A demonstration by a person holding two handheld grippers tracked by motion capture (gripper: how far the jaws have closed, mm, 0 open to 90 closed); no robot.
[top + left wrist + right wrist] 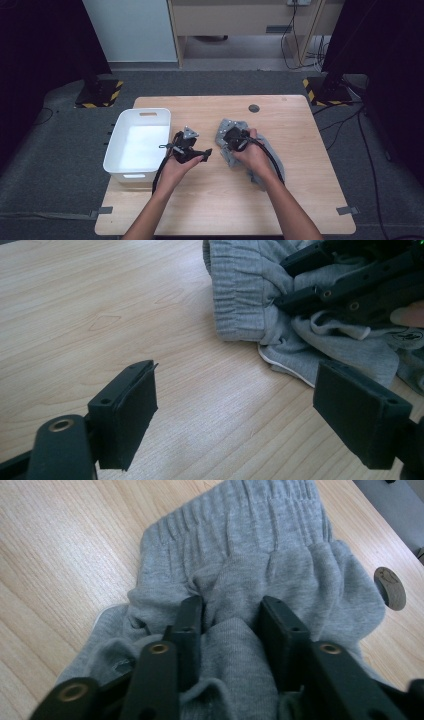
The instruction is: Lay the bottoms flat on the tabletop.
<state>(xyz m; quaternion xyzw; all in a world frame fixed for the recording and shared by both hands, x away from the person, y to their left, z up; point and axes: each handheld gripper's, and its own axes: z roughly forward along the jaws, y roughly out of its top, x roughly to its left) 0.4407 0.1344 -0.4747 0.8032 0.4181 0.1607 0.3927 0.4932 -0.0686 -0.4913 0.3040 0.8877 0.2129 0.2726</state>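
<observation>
A crumpled grey sweat garment point(260, 179) with a ribbed elastic band point(250, 540) lies right of the centre of the wooden table point(300, 130). My right gripper point(232, 615) points down into it, and its jaws pinch a raised fold of the grey cloth between the pads. From the high view this gripper point(231, 140) sits over the garment's left end. My left gripper point(202, 155) hovers just left of the garment, jaws wide apart point(235, 415) with bare wood between them. The garment's band point(245, 290) lies a little beyond its jaws.
A white plastic bin point(145, 111) stands at the table's left edge, close to my left hand. A round cable-hole cap point(254, 108) sits near the far edge. Grey carpet surrounds the table, with stand bases and cables at the back.
</observation>
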